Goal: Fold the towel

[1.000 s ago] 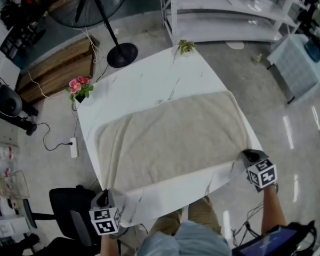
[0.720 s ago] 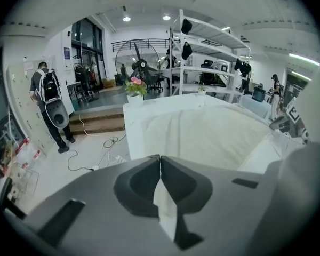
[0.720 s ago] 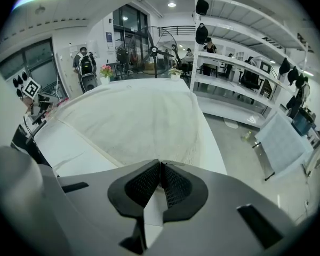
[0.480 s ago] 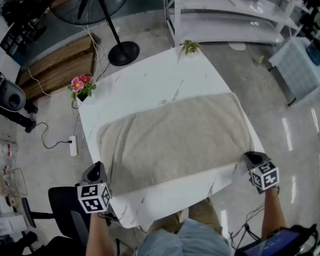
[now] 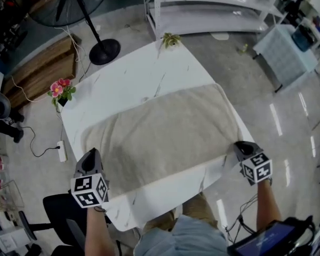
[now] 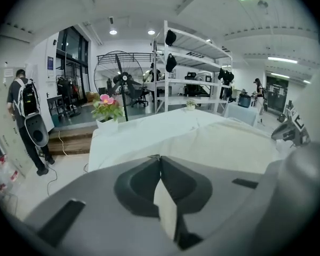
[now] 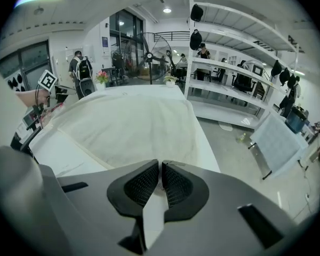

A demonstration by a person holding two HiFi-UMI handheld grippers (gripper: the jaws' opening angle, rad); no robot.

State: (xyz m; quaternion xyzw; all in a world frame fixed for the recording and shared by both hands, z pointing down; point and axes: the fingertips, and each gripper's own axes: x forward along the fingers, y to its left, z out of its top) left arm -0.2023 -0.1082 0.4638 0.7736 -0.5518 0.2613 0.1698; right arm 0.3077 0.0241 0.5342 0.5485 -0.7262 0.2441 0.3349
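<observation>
A beige towel [image 5: 160, 135] lies spread flat across the white marble table [image 5: 122, 84]. My left gripper [image 5: 89, 156] hovers at the table's left side, just beside the towel's near-left corner. In the left gripper view its jaws [image 6: 160, 157] meet tip to tip, shut, with nothing seen between them and the towel [image 6: 229, 143] ahead. My right gripper [image 5: 239, 146] sits on the towel's near-right corner. In the right gripper view its jaws [image 7: 161, 165] stand almost together with a pale sliver of cloth between the pads, and the towel [image 7: 128, 127] stretches away from them.
A small plant [image 5: 170, 39] stands at the table's far corner. On the floor are a pink flower pot [image 5: 61, 89], a fan stand [image 5: 104, 51] and a power strip [image 5: 61, 151]. A white shelf rack [image 5: 213, 9] is behind, and an office chair [image 5: 64, 212] at near left.
My left gripper has moved from below the table's front edge up and leftward to the towel's near-left corner. The right gripper has stayed at the near-right corner. The towel lies as before.
</observation>
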